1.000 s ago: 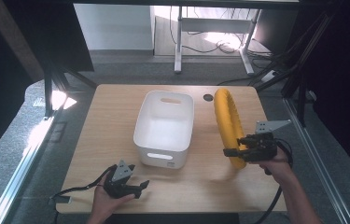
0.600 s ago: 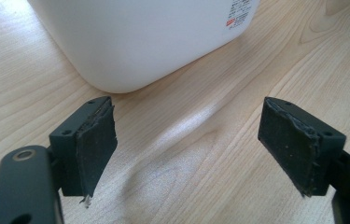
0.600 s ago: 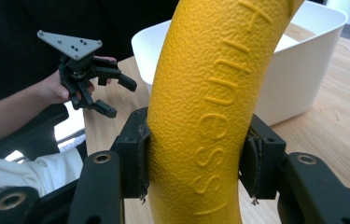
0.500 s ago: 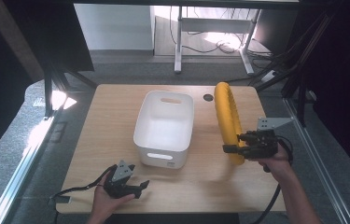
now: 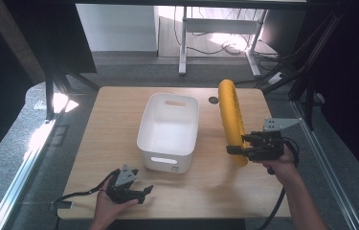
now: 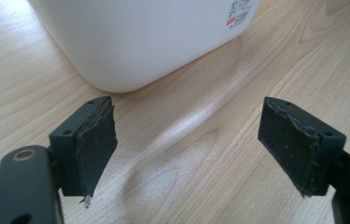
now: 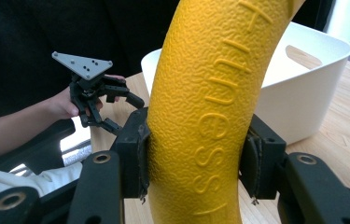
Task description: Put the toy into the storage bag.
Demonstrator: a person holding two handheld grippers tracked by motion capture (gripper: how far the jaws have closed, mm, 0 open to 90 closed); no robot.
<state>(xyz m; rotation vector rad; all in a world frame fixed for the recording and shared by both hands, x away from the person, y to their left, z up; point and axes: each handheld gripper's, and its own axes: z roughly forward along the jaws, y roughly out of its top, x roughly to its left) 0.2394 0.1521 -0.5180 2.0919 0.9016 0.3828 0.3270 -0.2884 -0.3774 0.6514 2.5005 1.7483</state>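
Yellow ring (image 5: 230, 120), a textured foam or rubber hoop with raised lettering, stands on edge on the tabletop (image 5: 215, 182) just right of the white plastic bin (image 5: 168, 132), and the right tongs (image 5: 234, 150) are clamped across its near lower arc, both pads pressed flat against the tube as the right gripper view shows (image 7: 200, 158). The likely step is lifting the hoop over the bin's rim and laying it inside. To do that well, the grip should stay firm and square, since the tube is thick and its pebbled skin could roll between the pads if the wrist twists. Because the hoop looks wider than the bin is across, it may need tilting to lie along the bin's long axis. The left tongs (image 5: 141, 191) rest low on the tabletop near the bin's front corner (image 6: 130, 42), spread wide with nothing between them; they could steady the bin if it slides.
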